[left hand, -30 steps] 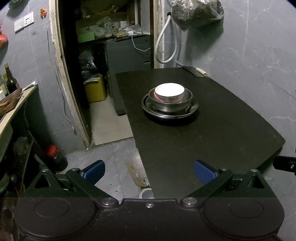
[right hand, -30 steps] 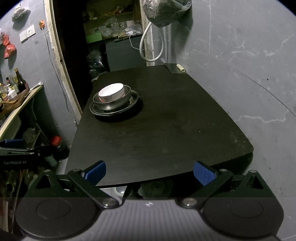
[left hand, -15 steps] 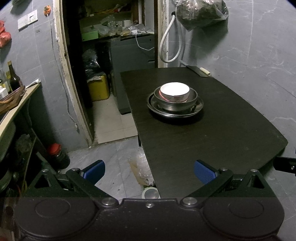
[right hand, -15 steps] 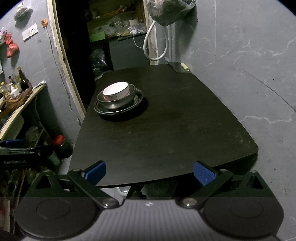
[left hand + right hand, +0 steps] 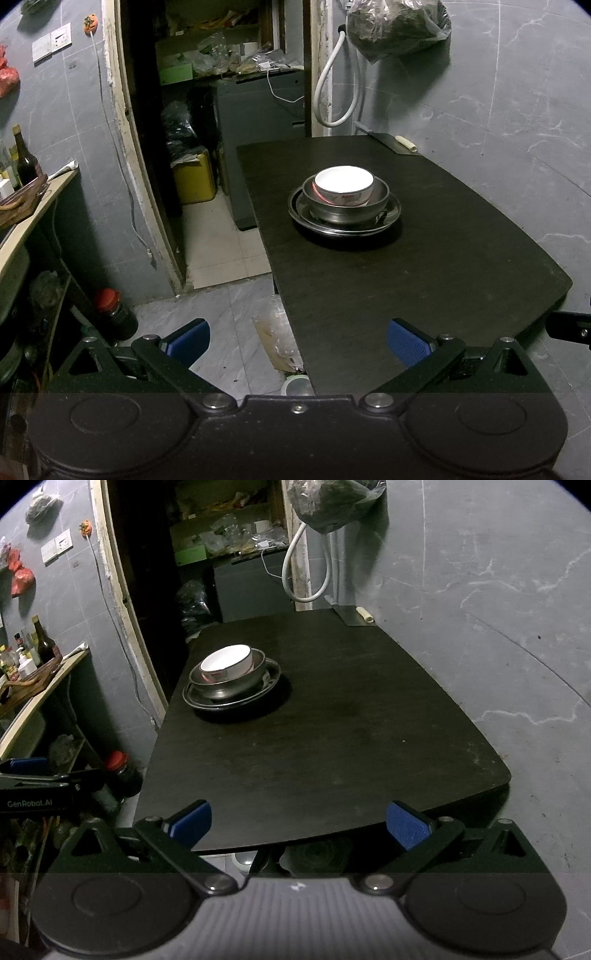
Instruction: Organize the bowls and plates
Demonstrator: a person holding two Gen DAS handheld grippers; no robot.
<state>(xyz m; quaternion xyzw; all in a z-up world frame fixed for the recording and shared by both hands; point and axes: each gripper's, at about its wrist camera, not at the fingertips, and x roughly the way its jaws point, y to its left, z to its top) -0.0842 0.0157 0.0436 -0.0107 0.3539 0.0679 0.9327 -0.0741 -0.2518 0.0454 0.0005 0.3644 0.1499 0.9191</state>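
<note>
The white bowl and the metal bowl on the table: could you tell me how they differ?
The white bowl looks ceramic with a bright interior; the metal bowl is dull grey steel. The white bowl is smaller and nests inside the wider metal bowl, which sits on the metal plate. Both are round, upright and stacked together.

Ahead of the hand-held gripper, a round white ceramic bowl [image 5: 343, 184] with red markings sits in a silver-grey metal bowl [image 5: 345, 212] on a matt black counter [image 5: 424, 266]; the gripper's pads [image 5: 406, 341] are blue.

Both wrist views face table [image 5: 424, 280]; shared dish stack [image 5: 231, 681].
</note>
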